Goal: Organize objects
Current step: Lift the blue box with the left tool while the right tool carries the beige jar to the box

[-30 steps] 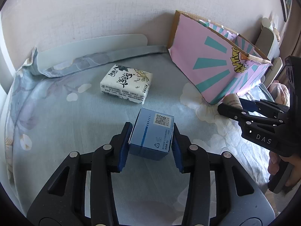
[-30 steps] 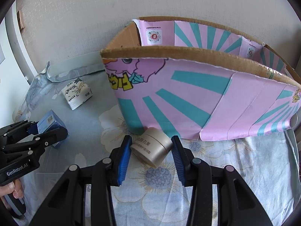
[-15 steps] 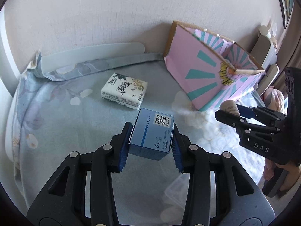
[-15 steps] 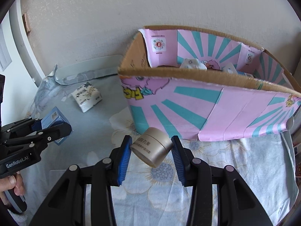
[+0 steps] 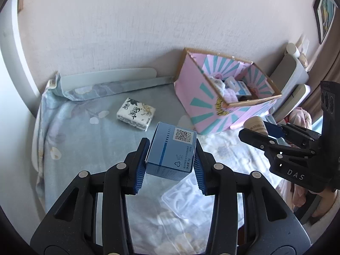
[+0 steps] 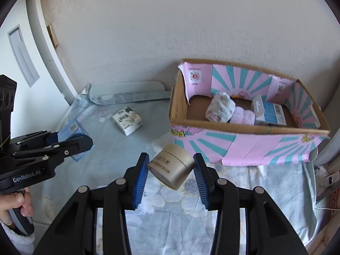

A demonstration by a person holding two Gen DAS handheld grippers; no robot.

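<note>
My left gripper (image 5: 171,159) is shut on a blue carton (image 5: 171,156) with a QR label, held above the bed. It also shows in the right wrist view (image 6: 63,142), at the left. My right gripper (image 6: 171,166) is shut on a gold jar (image 6: 171,165), tilted, held above the bed in front of the pink cardboard box (image 6: 244,150). The jar also shows in the left wrist view (image 5: 254,125), at the right. The box (image 5: 201,106) is open on top and holds a rolled cloth (image 6: 221,109), a pink towel (image 6: 244,116) and a white-blue carton (image 6: 268,111).
A white tissue pack (image 5: 136,114) lies on the blue flowered bedsheet (image 5: 85,140) left of the box; it also shows in the right wrist view (image 6: 127,120). A clear plastic sheet (image 5: 191,197) lies below the left gripper. The wall runs behind the bed; chairs (image 5: 291,74) stand at right.
Both grippers have risen with their loads. The view now looks down into the open box, whose contents were hidden one second ago.
</note>
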